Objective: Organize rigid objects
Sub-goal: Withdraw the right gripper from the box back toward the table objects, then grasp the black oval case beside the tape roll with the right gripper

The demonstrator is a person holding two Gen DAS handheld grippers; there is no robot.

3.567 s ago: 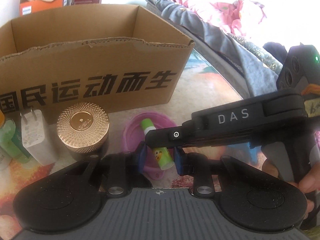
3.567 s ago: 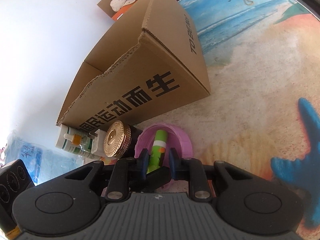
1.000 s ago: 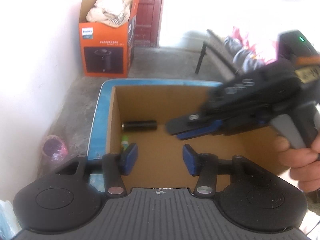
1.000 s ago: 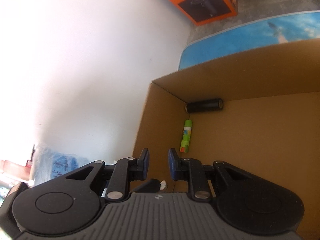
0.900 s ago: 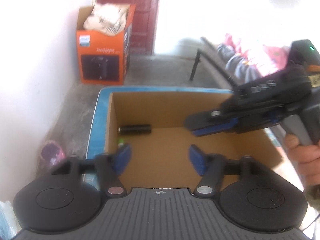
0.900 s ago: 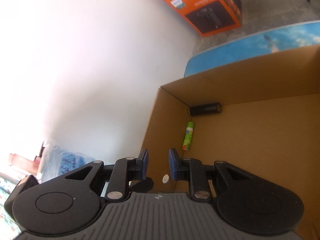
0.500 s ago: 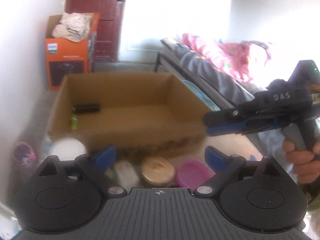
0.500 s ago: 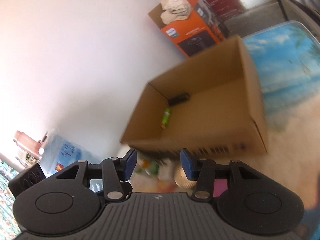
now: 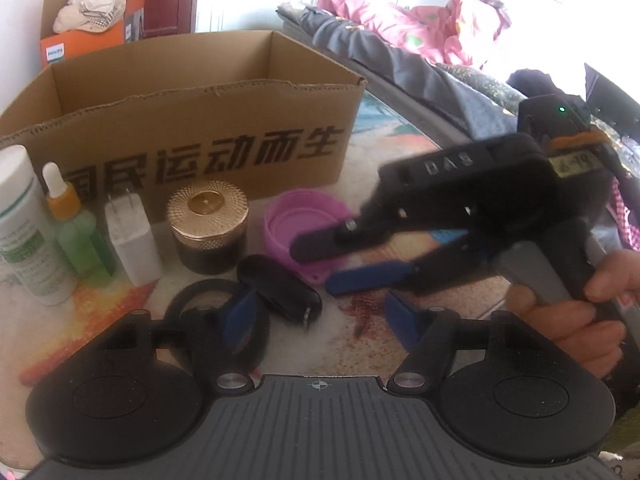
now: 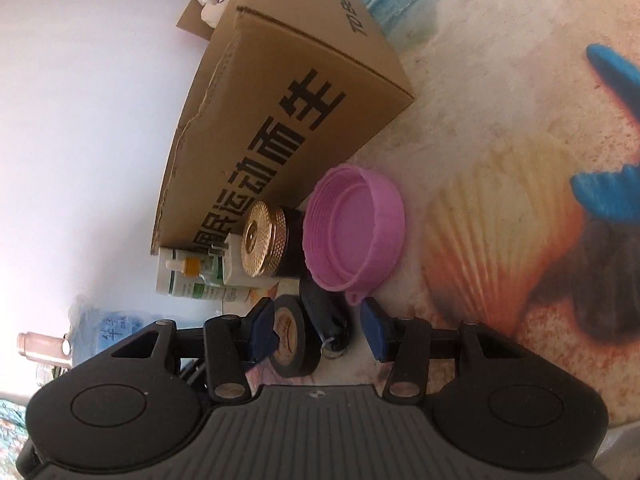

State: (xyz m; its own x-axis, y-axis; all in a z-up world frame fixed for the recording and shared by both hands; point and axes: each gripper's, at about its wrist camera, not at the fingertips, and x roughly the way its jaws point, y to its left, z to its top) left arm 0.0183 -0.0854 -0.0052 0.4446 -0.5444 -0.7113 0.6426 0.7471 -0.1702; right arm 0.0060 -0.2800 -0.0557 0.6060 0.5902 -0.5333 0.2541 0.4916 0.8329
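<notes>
A row stands before the open cardboard box (image 9: 192, 120): white bottle (image 9: 24, 220), green dropper bottle (image 9: 76, 236), white charger plug (image 9: 130, 236), gold-lidded jar (image 9: 208, 228), purple lid (image 9: 296, 220). Nearer lie a black key fob (image 9: 280, 288) and a black tape roll (image 9: 200, 320). My left gripper (image 9: 320, 320) hangs over them, jaws closing, pressing on nothing; its left finger overlaps the tape roll. My right gripper (image 10: 318, 332) is open and straddles the tape roll (image 10: 294, 340) and key fob (image 10: 324, 318), below the purple lid (image 10: 352, 228). From the left wrist, the right gripper (image 9: 320, 264) reaches in beside the lid.
A beach-print mat (image 10: 500, 160) covers the floor. An orange carton with cloth (image 9: 92, 20) stands behind the box, and a bench with grey and pink bedding (image 9: 400, 40) runs along the right. A person's hand (image 9: 580, 320) holds the right gripper. A water jug (image 10: 100, 320) is by the wall.
Both grippers left the space above the box's inside and came down to the items in front of it. Both sets of jaws stand wider than a second ago.
</notes>
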